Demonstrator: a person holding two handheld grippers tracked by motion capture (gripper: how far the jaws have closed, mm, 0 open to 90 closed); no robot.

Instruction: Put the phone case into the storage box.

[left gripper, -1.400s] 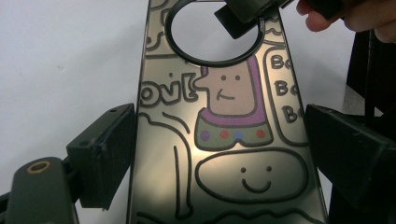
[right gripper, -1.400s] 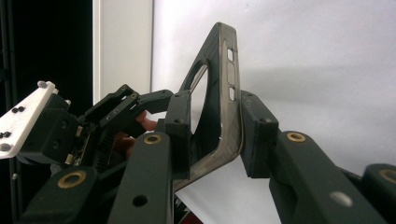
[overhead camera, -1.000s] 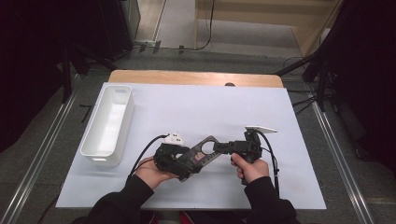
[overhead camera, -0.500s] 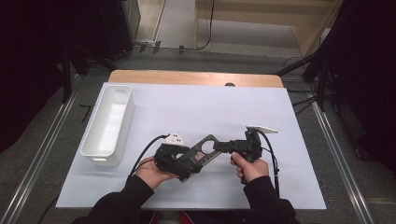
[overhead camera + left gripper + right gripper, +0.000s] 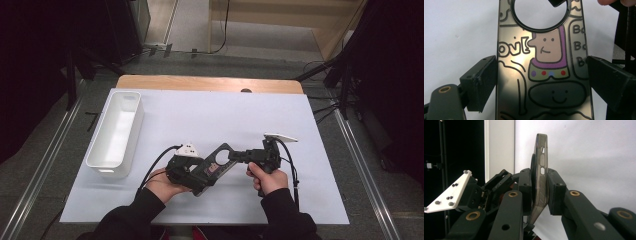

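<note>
Both tongs (image 5: 235, 156) around phone case (image 5: 544, 65)

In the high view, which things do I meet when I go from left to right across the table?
white bin → left gripper → phone case → right gripper

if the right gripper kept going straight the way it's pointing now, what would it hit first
Probably the left gripper. The right gripper points leftward across the table, its jaws just closed on the end of the phone case that the left gripper holds by its edges. Depth is hard to judge.
</note>
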